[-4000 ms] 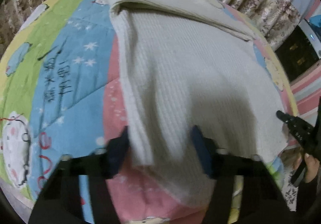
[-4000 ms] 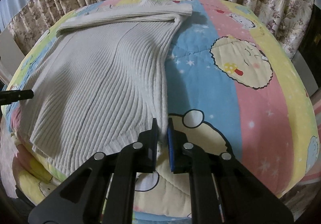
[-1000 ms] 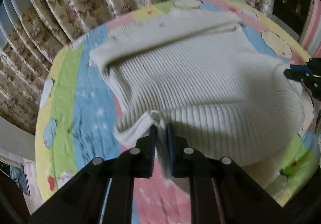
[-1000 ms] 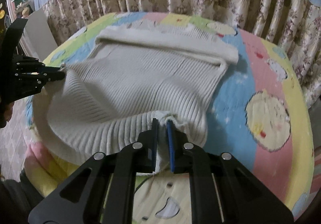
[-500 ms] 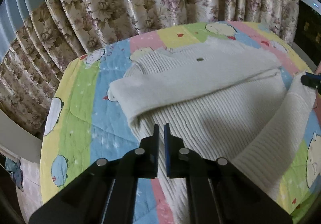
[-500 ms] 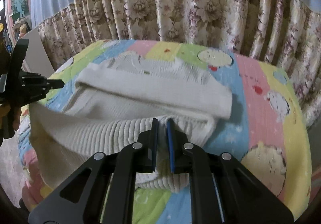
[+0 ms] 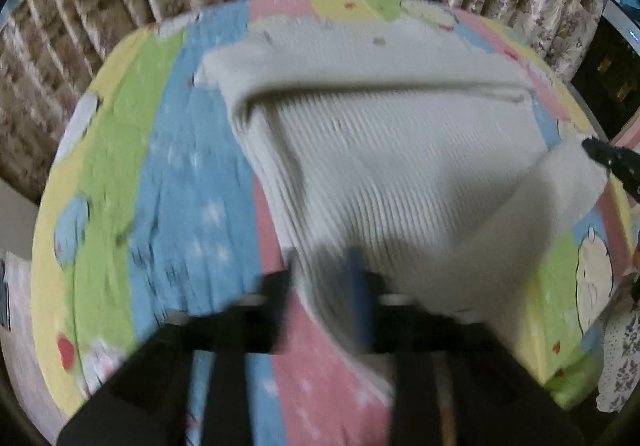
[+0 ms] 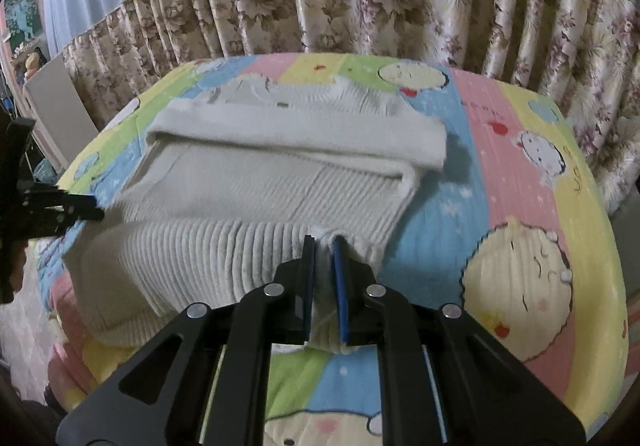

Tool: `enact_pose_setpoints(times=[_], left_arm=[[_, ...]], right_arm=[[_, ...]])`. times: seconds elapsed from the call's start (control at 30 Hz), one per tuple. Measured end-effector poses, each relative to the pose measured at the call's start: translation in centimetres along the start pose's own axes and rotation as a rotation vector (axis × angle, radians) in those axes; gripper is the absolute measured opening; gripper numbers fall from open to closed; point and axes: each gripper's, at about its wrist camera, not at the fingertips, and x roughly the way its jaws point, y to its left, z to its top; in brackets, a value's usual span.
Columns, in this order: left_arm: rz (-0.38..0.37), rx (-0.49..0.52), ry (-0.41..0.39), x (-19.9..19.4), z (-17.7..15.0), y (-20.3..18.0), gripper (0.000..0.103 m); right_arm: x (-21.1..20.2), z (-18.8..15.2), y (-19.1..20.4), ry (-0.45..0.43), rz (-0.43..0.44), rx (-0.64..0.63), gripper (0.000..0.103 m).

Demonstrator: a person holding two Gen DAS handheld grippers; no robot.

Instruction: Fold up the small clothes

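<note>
A cream ribbed sweater (image 7: 400,166) lies on the cartoon quilt (image 7: 180,186), with a sleeve folded across its top. In the blurred left wrist view my left gripper (image 7: 322,278) is low over the sweater's near left edge. Its fingers stand apart and fabric lies between them. My right gripper (image 8: 323,246) is shut on the sweater's (image 8: 280,174) hem corner and holds it lifted and doubled over the body. The right gripper's tip (image 7: 592,148) shows at the raised corner in the left wrist view. The left gripper (image 8: 98,212) appears at the sweater's far left edge.
The quilt (image 8: 520,166) covers a bed whose edges drop off close in front and at both sides. Floral curtains (image 8: 360,6) hang right behind it. A dark cabinet (image 7: 612,66) stands at the right and a white board (image 8: 52,106) at the left.
Both grippers carried the hem up towards the folded sleeve. Since half a second ago the left gripper has dropped back over the sweater's left edge and its fingers have spread; the right still holds.
</note>
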Motion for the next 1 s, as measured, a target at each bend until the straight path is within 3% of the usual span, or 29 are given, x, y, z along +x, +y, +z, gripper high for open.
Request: enact_pose_setpoints(times=[0.03, 0.27, 0.3, 0.37, 0.5, 0.67, 0.8, 1.0], left_arm=[[-0.003, -0.010, 0.006, -0.2, -0.8, -0.3, 0.058], [-0.061, -0.020, 0.034, -1.5, -3.3, -2.8, 0.057], [-0.062, -0.011, 0.042, -1.4, -3.5, -3.2, 0.055], [-0.072, -0.005, 0.056, -1.1, -3.6, -3.5, 0.031], [-0.097, -0.002, 0.082, 0.4, -3.9, -3.9, 0.027], [-0.116, -0.028, 0.080, 1.1, -3.0, -2.8, 0.011], [-0.065, 0.036, 0.041, 0.3, -2.5, -3.0, 0.009], [0.021, 0.113, -0.112, -2.7, 0.8, -2.6, 0.009]], right_arm=[[0.0, -0.2, 0.1, 0.002, -0.003, -0.003, 0.010], [-0.7, -0.8, 1.1, -0.019, -0.015, -0.032, 0.010], [-0.8, -0.8, 1.1, -0.022, -0.015, -0.032, 0.010], [-1.1, -1.0, 1.2, -0.027, -0.016, -0.032, 0.010], [-1.3, -1.4, 0.9, -0.016, -0.010, -0.025, 0.011], [-1.4, -1.6, 0.8, -0.019, -0.013, -0.024, 0.011], [-1.5, -1.5, 0.6, -0.029, -0.015, -0.019, 0.011], [-1.2, -0.4, 0.0, -0.046, 0.007, 0.010, 0.011]])
